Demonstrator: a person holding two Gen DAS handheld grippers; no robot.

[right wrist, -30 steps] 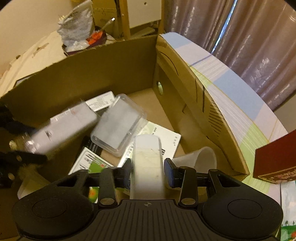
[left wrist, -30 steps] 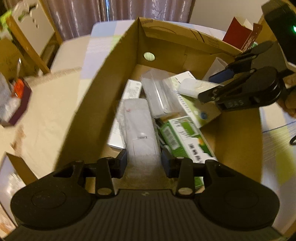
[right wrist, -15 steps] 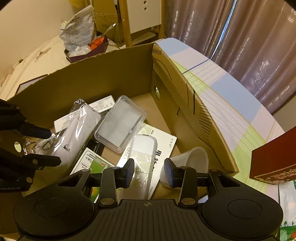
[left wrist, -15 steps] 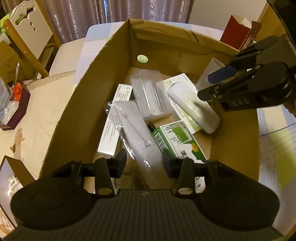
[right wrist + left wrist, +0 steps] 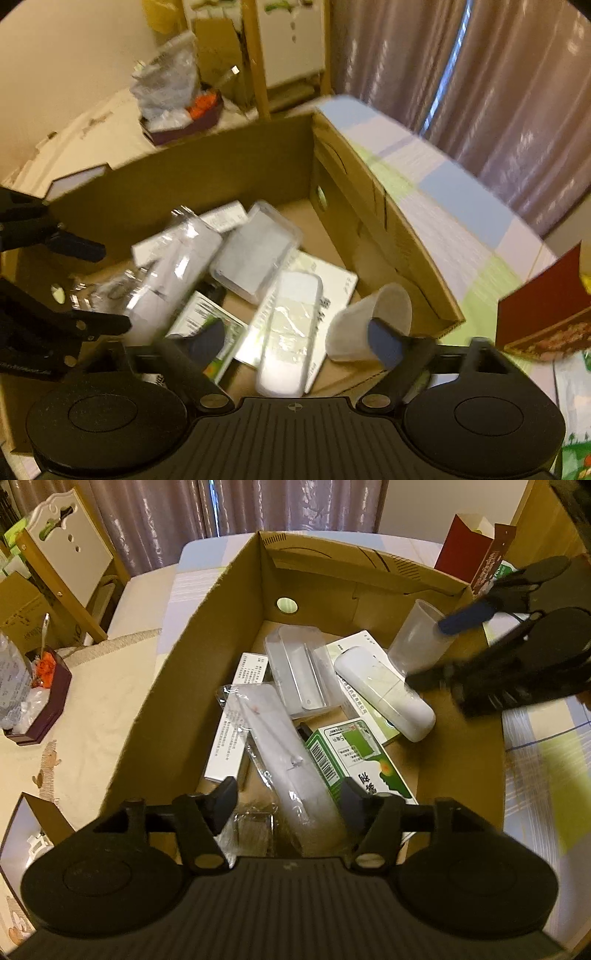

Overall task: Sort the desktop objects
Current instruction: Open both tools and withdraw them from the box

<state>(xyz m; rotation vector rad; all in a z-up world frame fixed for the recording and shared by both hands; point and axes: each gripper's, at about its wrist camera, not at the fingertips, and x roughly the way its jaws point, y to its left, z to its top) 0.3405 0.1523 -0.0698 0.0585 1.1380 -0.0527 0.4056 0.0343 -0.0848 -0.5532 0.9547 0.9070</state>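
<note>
In the cardboard box [image 5: 236,602] lie one cup [image 5: 417,638] and one green carton [image 5: 354,760]; both hand-held grippers [image 5: 288,797] [image 5: 295,339] released.

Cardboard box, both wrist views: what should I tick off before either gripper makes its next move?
1. Left gripper empty: ok, its jaws are open with nothing clamped.
2. Right gripper empty: ok, its jaws are spread wide.
3. Bagged white item inside the cardboard box: ok, it lies among the other packages, not gripped.
4. White case inside the box: ok, it lies flat on a leaflet.
5. Right gripper clear of the plastic cup: cannot tell. One blue pad overlaps the cup's mouth and the picture is blurred.
6. Grippers apart from each other: ok, there is a gap between them in both views.
</note>
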